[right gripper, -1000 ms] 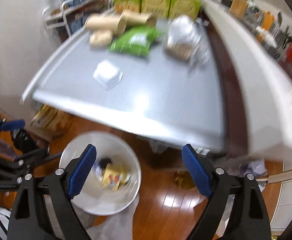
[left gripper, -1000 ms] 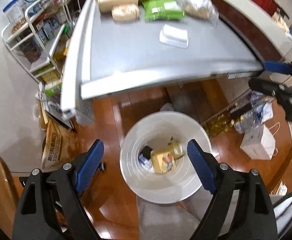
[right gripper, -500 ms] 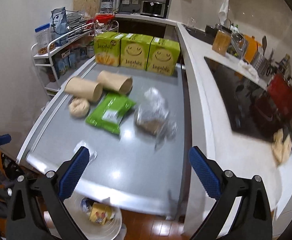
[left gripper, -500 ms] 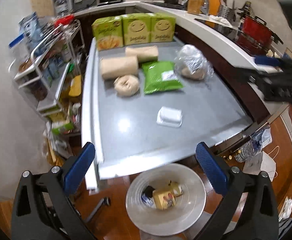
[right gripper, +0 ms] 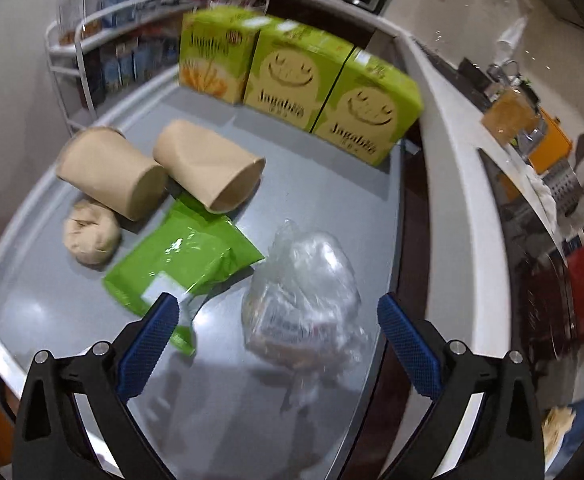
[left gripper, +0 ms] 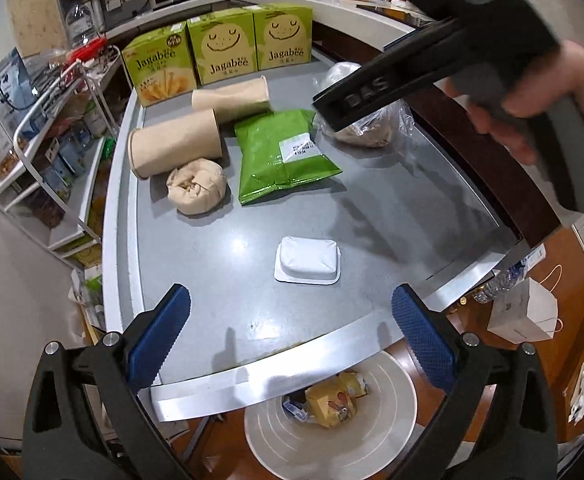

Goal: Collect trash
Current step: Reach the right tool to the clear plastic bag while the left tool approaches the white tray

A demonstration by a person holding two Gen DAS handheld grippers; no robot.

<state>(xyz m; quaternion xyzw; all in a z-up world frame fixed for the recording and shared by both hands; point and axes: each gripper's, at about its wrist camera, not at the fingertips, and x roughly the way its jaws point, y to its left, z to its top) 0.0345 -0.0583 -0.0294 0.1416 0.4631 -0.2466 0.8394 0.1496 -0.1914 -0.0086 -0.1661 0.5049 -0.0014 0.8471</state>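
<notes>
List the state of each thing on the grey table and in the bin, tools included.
left tool: open, empty
right tool: open, empty
paper cups: lying on their sides
white tub: upside down
clear bag: crumpled
bin: holds wrappers

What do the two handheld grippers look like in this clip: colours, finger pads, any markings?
Both the left gripper and right gripper are black clamp-like frames with silver rivets and blue, knurled finger pads. Seen from the left wrist camera, the right one carries raised "DAS" lettering and a grey handle.
</notes>
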